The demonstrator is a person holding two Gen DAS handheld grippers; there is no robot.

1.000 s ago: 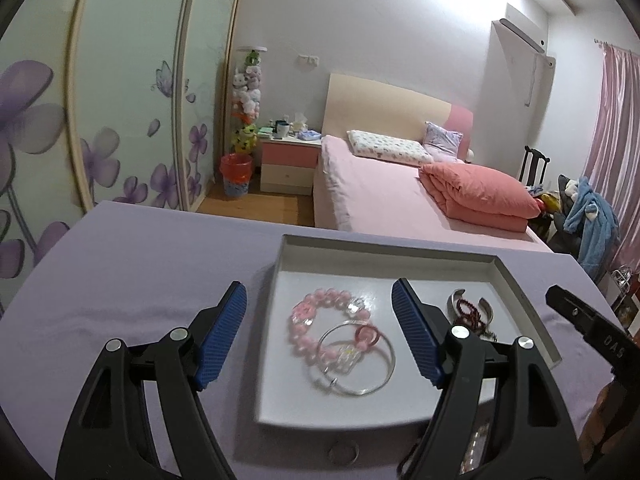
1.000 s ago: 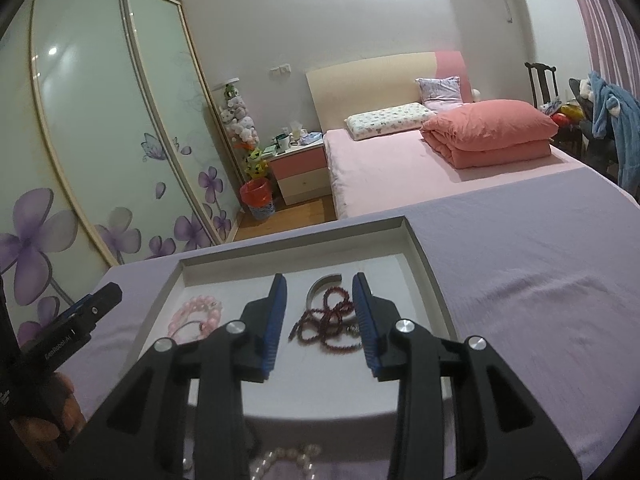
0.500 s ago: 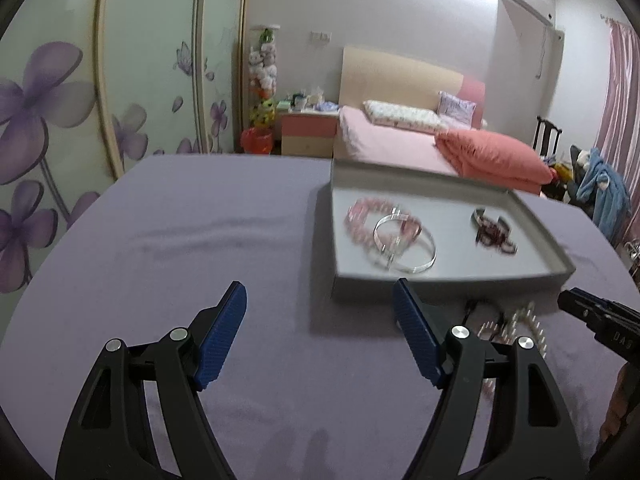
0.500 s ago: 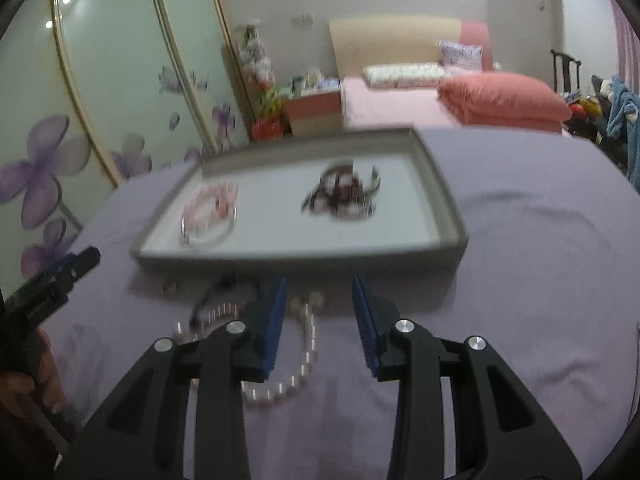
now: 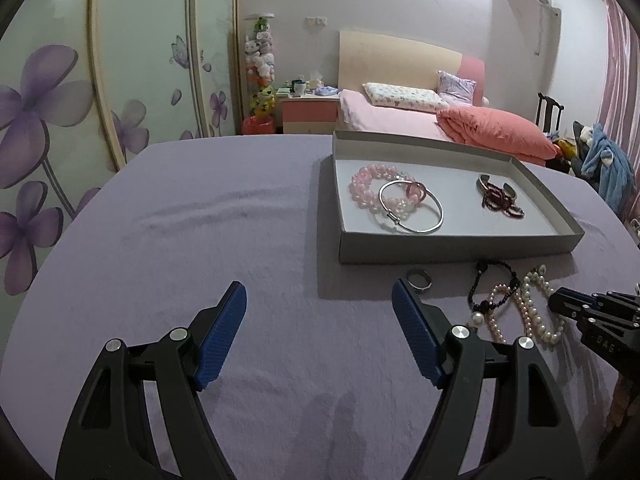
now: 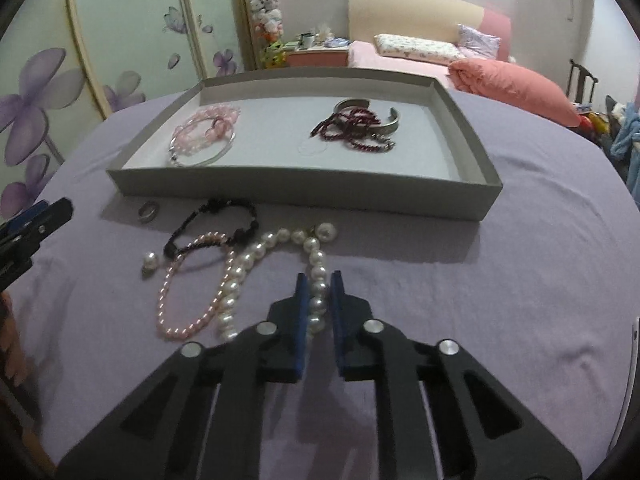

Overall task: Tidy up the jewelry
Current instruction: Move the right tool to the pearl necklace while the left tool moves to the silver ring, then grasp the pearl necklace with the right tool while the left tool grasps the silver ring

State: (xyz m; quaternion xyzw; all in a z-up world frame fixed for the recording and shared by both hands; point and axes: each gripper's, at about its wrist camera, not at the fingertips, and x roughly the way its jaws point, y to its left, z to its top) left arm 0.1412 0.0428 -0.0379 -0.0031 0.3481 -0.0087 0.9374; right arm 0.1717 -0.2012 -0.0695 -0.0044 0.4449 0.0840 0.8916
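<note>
I take the grey tray (image 6: 296,194) as my landmark and read from its left side across. Well to the left of it and nearer to me, my left gripper (image 5: 319,330) hangs over bare purple cloth (image 5: 200,240), jaws spread wide with nothing between the blue pads (image 5: 222,336). Inside the tray, at its left end, a pink bead bracelet (image 6: 208,120) lies under a silver bangle (image 6: 202,152); toward its right end a dark red bead string (image 6: 352,128) is tangled with a silver cuff (image 6: 384,124).

Just in front of the tray's near wall, at its left corner, a small metal ring (image 6: 147,212) lies on the cloth. Right of that, still close to the wall, is a black cord bracelet (image 6: 218,220), with a single pearl earring (image 6: 150,261) a little nearer to me. A thin pink pearl strand (image 6: 180,292) loops in front of the black cord, and beside it the white pearl necklace (image 6: 276,242) runs from the tray wall back toward me.

My right gripper (image 6: 319,284) is in front of the middle of the tray, and its jaws have just been closing. The near run of the white pearl necklace lies straight between the two pads, which pinch the pearls there while the strand's far end rests on the cloth by the tray
</note>
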